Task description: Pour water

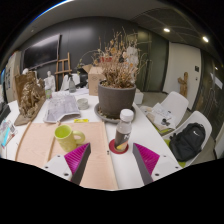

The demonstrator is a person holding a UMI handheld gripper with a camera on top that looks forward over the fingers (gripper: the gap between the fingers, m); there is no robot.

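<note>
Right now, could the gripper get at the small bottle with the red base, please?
Probably yes: the bottle stands just ahead of the open gripper, nothing between them; the yellow cup sits off to one side.

Dim office room with dark walls (120, 25), ceiling spotlights (166, 30), and white chairs (172, 108) beside a cluttered white table (150, 135).

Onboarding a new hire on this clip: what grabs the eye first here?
First the big grey planter of dried flowers, standing mid-table beyond the fingers. Just ahead of the open gripper stands a clear bottle with a white cap on a red coaster, untouched, with a yellow-green mug beside it, ahead of the left finger. A black backpack sits on a white chair off to the right of the table.
</note>
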